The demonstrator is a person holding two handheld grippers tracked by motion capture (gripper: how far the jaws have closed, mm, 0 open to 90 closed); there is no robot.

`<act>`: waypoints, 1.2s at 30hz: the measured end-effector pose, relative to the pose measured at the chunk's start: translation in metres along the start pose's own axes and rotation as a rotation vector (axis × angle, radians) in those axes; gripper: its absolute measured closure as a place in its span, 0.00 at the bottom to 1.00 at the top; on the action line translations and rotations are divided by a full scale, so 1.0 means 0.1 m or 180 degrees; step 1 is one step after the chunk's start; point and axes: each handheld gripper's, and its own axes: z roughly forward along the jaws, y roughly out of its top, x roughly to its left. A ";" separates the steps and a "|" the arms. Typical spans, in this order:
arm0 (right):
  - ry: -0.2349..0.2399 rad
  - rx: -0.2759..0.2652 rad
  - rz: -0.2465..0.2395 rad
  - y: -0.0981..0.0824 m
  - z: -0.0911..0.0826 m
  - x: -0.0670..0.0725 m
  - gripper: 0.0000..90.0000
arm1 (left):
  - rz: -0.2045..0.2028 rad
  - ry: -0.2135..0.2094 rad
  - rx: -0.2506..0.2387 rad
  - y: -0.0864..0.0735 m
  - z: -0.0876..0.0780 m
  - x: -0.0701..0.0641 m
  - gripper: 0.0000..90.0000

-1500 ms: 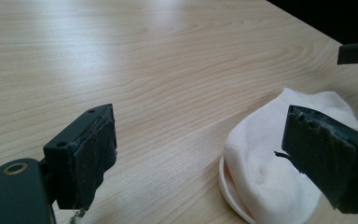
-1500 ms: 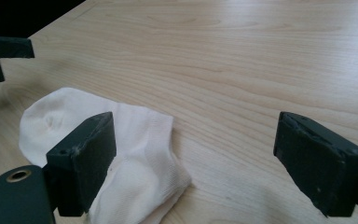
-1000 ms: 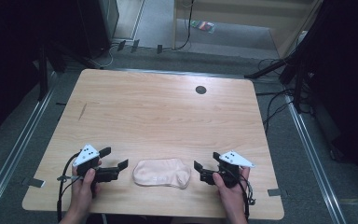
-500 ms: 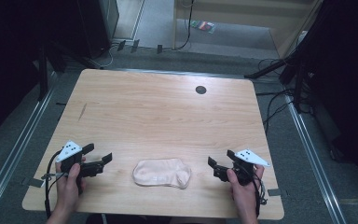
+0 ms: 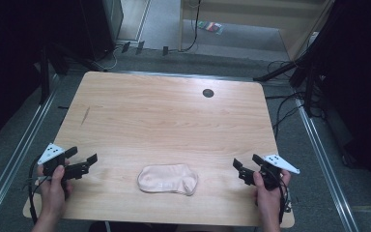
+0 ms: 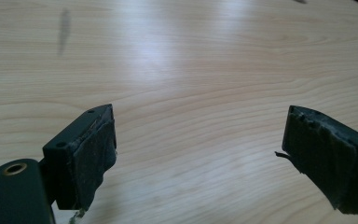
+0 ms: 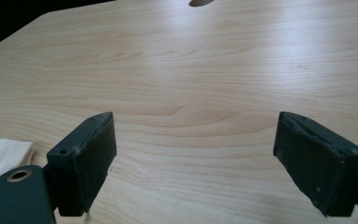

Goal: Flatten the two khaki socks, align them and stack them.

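A pale folded sock (image 5: 168,179) lies flat near the table's (image 5: 174,116) front edge; it looks soft, light and limp, best pinched at an end. Left gripper (image 5: 84,164) and right gripper (image 5: 241,170) flank it, wide open, empty

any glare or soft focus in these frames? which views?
High view: dim surroundings, table evenly lit, sock a bit soft. Left gripper view: broad white glare streak on the wood above the open left gripper, jaws sharp. Right gripper view: milder sheen, open right gripper sharp, far table edge soft.
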 end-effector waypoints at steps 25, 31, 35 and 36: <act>-0.0382 -0.0096 0.0214 -0.14 -0.35 -0.74 0.15 | -0.0084 0.0235 -0.0019 -0.07 -0.19 0.45 0.12; -0.0408 -0.0032 0.0206 -0.17 -0.31 -0.76 0.15 | 0.0057 0.0282 0.0079 -0.07 -0.15 0.40 0.12; -0.0400 -0.0014 0.0221 -0.17 -0.31 -0.76 0.15 | 0.0040 0.0283 0.0071 -0.07 -0.14 0.40 0.12; -0.0401 -0.0015 0.0222 -0.17 -0.31 -0.76 0.15 | 0.0029 0.0277 0.0079 -0.07 -0.14 0.41 0.12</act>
